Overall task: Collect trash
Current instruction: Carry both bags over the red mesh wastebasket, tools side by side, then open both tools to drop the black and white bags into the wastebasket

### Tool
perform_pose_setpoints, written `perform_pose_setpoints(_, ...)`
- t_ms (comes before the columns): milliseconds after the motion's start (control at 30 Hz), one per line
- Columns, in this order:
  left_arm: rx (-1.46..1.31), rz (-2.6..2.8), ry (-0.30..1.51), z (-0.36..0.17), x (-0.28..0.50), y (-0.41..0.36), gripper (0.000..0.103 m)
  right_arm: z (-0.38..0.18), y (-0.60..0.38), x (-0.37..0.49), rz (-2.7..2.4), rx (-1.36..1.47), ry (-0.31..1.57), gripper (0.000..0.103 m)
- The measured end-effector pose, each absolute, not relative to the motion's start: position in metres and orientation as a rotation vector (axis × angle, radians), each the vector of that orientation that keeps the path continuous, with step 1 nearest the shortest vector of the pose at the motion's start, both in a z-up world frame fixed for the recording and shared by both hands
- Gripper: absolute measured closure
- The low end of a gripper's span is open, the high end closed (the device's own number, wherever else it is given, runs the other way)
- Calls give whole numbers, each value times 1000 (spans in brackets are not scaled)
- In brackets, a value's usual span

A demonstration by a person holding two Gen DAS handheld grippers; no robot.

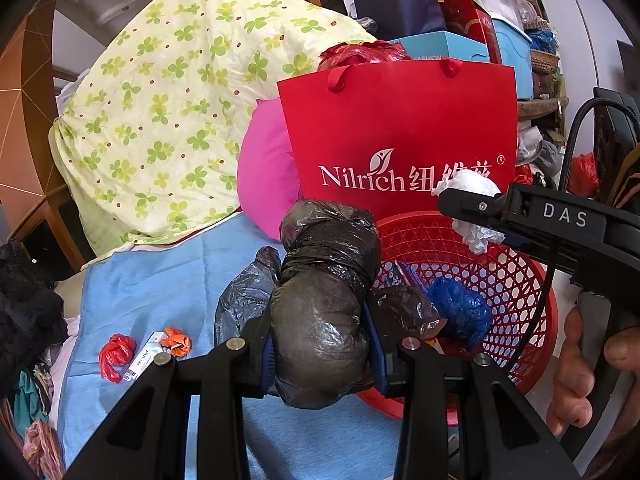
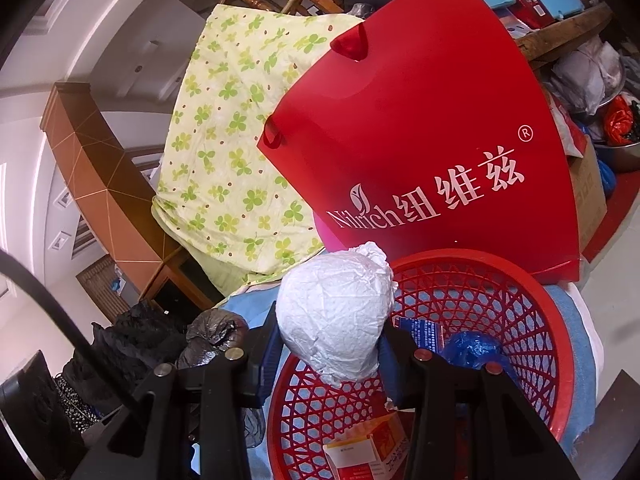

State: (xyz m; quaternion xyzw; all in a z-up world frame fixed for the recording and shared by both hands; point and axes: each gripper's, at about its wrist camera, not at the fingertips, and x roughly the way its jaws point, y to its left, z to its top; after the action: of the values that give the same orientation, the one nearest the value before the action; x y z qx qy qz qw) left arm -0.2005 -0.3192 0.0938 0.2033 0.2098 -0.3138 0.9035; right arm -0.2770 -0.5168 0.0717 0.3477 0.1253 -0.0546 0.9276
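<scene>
The left hand-held gripper (image 1: 322, 354) is clamped on a black plastic bag bundle (image 1: 324, 300), held just left of the red basket (image 1: 520, 280). The right hand-held gripper (image 2: 334, 354) grips a wad of white paper (image 2: 336, 312) over the basket's near rim (image 2: 560, 320). Below it in the basket lie a blue bag (image 2: 474, 350) and an orange carton (image 2: 368, 454). Left of the left hand-held gripper, red (image 1: 116, 354) and orange (image 1: 176, 341) scraps rest on the blue cloth (image 1: 160, 272).

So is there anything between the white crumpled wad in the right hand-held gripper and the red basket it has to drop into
Nothing visible blocks it. The right hand-held gripper holds the white paper wad directly above the open red basket, near its rim. Inside lie only a blue bag and an orange box, both low. The red Nilrich bag stands behind.
</scene>
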Motion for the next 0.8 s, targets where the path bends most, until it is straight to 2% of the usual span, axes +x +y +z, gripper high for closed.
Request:
perform_pose_setpoints(500,372,-723,500,88,-189,-334,62,65,-532,-284,-137,797,248,55)
perform_pose_setpoints(600,349,-779,517,87,-185,-340,62,61,-539,-286,-156,836,245,46)
perform_pose_setpoints(633,346,-788,519,87,-183,-342,61,60,-541,-288,-167,854,239,39)
perform_pose_setpoints(667,344,-797,519,87,-182,-345,56,59,-543,-289,-174,866,233,38)
perform_pose_setpoints(700,341,-805,517,88,-180,-347,46,58,-544,-290,-177,877,226,38)
perform_pose_setpoints(800,328,-816,497,90,-178,-347,39,58,-549,-293,-187,907,200,38)
